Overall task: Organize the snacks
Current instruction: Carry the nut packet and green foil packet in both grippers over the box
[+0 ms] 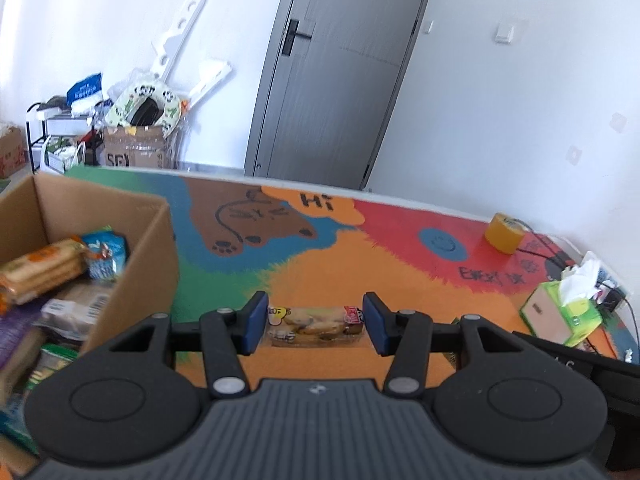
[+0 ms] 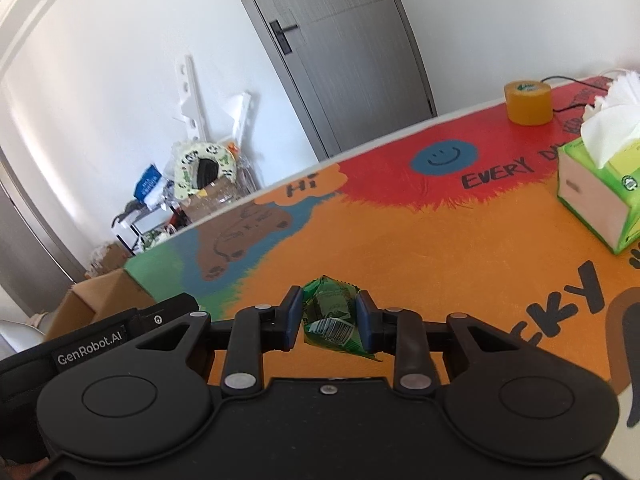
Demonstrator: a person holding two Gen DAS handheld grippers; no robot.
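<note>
At the far left of the left wrist view stands an open cardboard box (image 1: 132,240), its inside crowded with snack packets: a pack of biscuits (image 1: 44,270) near the top, a blue wrapper (image 1: 106,254) just beside it, and more packets lower down (blurred, so their kinds cannot be told). To the right of the box, the left gripper (image 1: 316,324) holds a clear-wrapped biscuit packet (image 1: 316,326) lengthwise, its blue pads (image 1: 256,322) pressing on the packet's two ends, the jaws partly apart to take its length. The packet hangs above the colourful table mat (image 1: 320,252). Further right on the mat sit a roll of yellow tape (image 1: 505,232) and, at the edge, a green tissue box (image 1: 560,312).

In the right wrist view, the corner of the same cardboard box (image 2: 96,300) shows at the lower left, with the back of the other gripper's body in front of it. In the middle, the right gripper (image 2: 329,316) is nearly closed and pinches a crumpled green snack wrapper (image 2: 330,316) with a barcode on it, held clear above the orange part of the table mat (image 2: 440,260). On the right stand the tape roll (image 2: 528,102) and the tissue box (image 2: 600,192), well apart from the gripper.
</note>
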